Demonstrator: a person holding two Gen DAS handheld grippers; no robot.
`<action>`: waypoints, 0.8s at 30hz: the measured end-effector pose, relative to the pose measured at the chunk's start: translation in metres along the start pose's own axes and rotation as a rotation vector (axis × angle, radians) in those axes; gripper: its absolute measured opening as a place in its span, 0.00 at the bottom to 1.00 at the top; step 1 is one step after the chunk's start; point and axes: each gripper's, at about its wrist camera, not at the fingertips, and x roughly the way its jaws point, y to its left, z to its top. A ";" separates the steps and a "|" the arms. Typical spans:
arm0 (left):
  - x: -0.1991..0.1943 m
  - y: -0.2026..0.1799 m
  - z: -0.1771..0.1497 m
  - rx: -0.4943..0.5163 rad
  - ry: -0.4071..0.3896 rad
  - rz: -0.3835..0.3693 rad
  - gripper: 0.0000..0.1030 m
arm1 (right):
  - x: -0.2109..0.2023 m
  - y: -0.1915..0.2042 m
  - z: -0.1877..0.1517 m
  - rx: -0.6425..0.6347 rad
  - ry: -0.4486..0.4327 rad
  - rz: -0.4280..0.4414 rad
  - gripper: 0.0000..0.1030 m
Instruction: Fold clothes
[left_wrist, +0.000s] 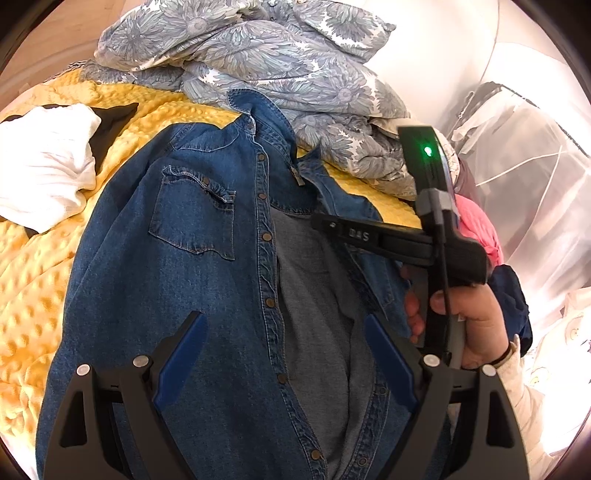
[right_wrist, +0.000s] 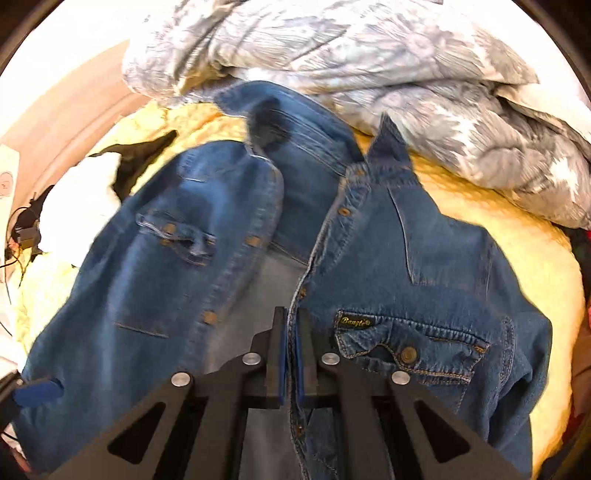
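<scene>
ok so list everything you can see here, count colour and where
denim shirt: one, blue, unbuttoned, spread on the blanket
blanket: one, yellow, bumpy, under the shirt
duvet: one, grey-blue floral, bunched beyond the collar
white garment: one, beside the shirt, on a black garment
pink fabric: one, behind the right gripper
left gripper: fingers open over the shirt
right gripper: fingers shut on the shirt's front edge
hand: one, holding the right gripper

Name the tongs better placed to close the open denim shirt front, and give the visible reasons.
Right. The right tongs are already shut on the placket edge of the denim shirt, probably ready to draw that front panel across. The left tongs hang open above the shirt, gripping nothing.
</scene>
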 end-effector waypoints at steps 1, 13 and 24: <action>0.000 0.000 0.000 0.000 -0.001 0.001 0.86 | 0.002 0.005 0.002 -0.001 -0.001 0.005 0.04; -0.008 0.011 0.003 -0.032 -0.023 -0.003 0.86 | 0.051 0.029 -0.011 0.009 0.142 -0.010 0.16; -0.028 0.020 0.002 -0.067 -0.074 -0.024 0.86 | -0.054 0.005 -0.058 0.082 0.094 0.046 0.52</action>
